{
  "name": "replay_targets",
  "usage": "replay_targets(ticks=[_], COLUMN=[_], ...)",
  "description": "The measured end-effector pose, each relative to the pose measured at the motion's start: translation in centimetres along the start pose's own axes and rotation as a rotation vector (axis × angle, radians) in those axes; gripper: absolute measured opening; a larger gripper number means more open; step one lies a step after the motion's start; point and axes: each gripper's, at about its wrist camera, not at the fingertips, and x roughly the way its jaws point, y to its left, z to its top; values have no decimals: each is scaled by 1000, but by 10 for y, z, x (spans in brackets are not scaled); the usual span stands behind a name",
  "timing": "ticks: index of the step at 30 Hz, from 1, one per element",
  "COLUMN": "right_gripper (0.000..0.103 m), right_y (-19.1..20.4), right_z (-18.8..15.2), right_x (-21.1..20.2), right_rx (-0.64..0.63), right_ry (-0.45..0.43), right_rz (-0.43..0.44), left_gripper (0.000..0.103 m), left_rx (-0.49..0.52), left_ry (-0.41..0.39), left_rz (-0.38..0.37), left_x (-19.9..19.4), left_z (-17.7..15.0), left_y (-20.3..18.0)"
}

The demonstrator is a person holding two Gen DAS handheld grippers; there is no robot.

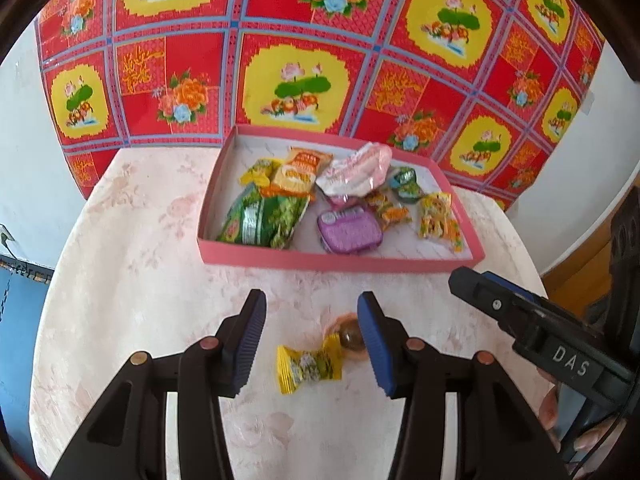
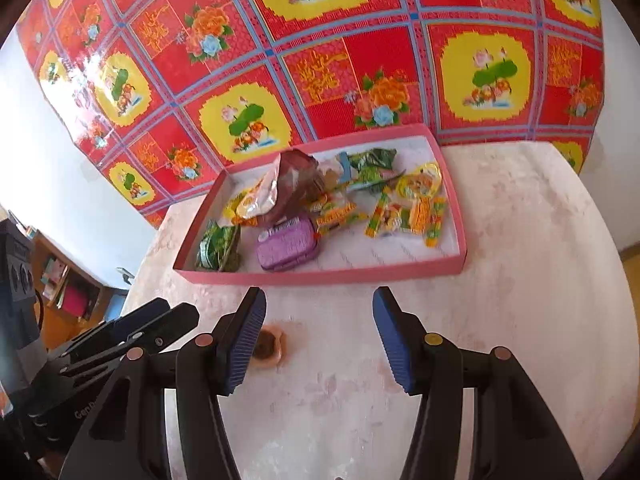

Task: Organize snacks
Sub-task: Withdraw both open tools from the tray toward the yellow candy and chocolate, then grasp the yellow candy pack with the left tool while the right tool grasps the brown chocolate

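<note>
snacks (image 1: 276, 208) in pink tray (image 1: 340, 262), "das" on right claw (image 2: 318, 336) body

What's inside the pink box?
The pink box holds snack packets: a big green bag, a purple tin, an orange packet, a pink-white wrapper and small yellow sweets. Whatever lies under the pile is hidden.

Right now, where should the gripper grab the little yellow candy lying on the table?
Grab the yellow candy across its plump middle, coming straight down from above. It lies flat, with its twisted ends pointing left and right, so those thin ends would probably slip. The left gripper is open over it already. Mind the round amber sweet touching its upper right end.
</note>
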Motion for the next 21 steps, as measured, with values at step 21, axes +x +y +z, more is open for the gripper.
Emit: replay_targets(ticks=[21], right_gripper=[57], right_y=[0], right_z=[-15], right_x=[8], right_rx=[10], right_ry=[33], right_rz=[-6], left_gripper=[50], left_rx=[4], left_ry=[71], left_rz=[6], left_x=[15], left_z=[-31], left_y=[2])
